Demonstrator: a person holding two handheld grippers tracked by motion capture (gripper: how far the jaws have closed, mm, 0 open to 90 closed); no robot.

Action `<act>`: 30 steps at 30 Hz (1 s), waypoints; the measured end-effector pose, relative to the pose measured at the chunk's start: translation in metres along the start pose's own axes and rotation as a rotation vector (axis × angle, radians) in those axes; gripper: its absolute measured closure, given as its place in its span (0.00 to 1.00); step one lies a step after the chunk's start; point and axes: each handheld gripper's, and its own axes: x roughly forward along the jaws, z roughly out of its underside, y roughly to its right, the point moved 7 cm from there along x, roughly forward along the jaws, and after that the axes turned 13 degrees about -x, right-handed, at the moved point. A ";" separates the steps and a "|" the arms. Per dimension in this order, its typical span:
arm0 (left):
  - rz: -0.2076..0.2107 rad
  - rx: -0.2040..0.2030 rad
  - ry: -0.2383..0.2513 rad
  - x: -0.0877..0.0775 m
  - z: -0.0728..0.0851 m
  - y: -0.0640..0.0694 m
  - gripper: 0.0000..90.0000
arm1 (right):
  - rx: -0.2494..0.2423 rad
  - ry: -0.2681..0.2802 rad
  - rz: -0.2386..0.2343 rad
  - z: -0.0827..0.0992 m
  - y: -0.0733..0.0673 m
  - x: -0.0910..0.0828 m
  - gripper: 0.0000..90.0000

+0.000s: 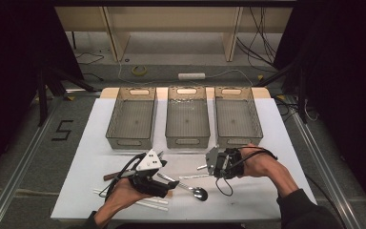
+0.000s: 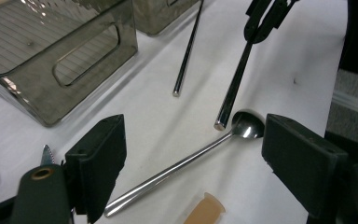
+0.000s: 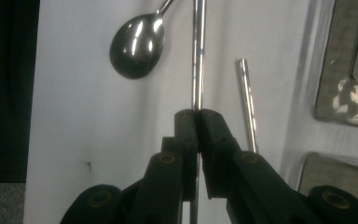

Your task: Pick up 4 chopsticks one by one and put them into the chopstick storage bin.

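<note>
While hovering low over the white table (image 1: 100,143), had the left gripper (image 2: 193,140) with its jaws standing wide apart and nothing pinched; straddled the spoon (image 2: 182,163) with neither pad touching it, as far as could be told; lay flat on the cover, that one, bowl out toward the person's right and handle running back toward one jaw.

Over on the other side, had the right gripper (image 3: 196,114) with its jaws pressed together on a metal chopstick (image 3: 196,56); clamped hard, with a long stretch poking out in front; hung tilted above the table, free tip down just beside the spoon's bowl in the left gripper view; couldn't tell whether touching the cover or not. Spotted a second chopstick (image 3: 247,102) lying flat close by, in front of the middle bin (image 1: 187,119) of three.

Handling, just my guess: looked like polished steel, so stiff, light and slippery as anything; thin and round too, so likely to swivel or slide between the pads when grabbed near an end; probably better pinched around the middle, square across. Same deal for the spoon; would go for the handle about halfway along, pads right down to the cover on either side; expected the bowl end to be heavier and to dip when held too far back.
</note>
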 end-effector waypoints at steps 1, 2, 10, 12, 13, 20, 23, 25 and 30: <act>-0.003 0.010 -0.011 0.001 0.000 0.000 0.25 | -0.011 -0.001 0.003 -0.002 0.001 0.000 0.96; -0.002 0.016 -0.015 0.002 0.000 0.001 0.26 | -0.014 -0.004 0.001 -0.004 0.001 0.000 0.96; -0.003 0.075 -0.089 0.010 0.005 0.007 0.35 | -0.050 0.003 0.011 -0.021 0.003 0.001 0.96; 0.000 0.089 -0.096 0.012 0.006 0.009 0.40 | -0.052 0.001 0.011 -0.025 0.003 0.001 0.96; 0.005 0.095 -0.103 0.012 0.007 0.010 0.42 | -0.060 0.004 0.012 -0.027 0.004 0.002 0.96; 0.013 0.149 -0.168 0.015 0.013 0.014 0.58 | -0.084 0.017 0.012 -0.040 0.004 0.002 0.96; 0.010 0.164 -0.178 0.015 0.014 0.015 0.68 | -0.099 0.007 0.002 -0.045 0.003 0.004 0.96; 0.011 0.171 -0.183 0.015 0.015 0.015 0.70 | -0.098 0.010 0.000 -0.047 0.003 0.005 0.96; 0.031 0.179 -0.207 0.015 0.016 0.015 0.78 | -0.105 0.012 -0.003 -0.051 0.003 0.006 0.96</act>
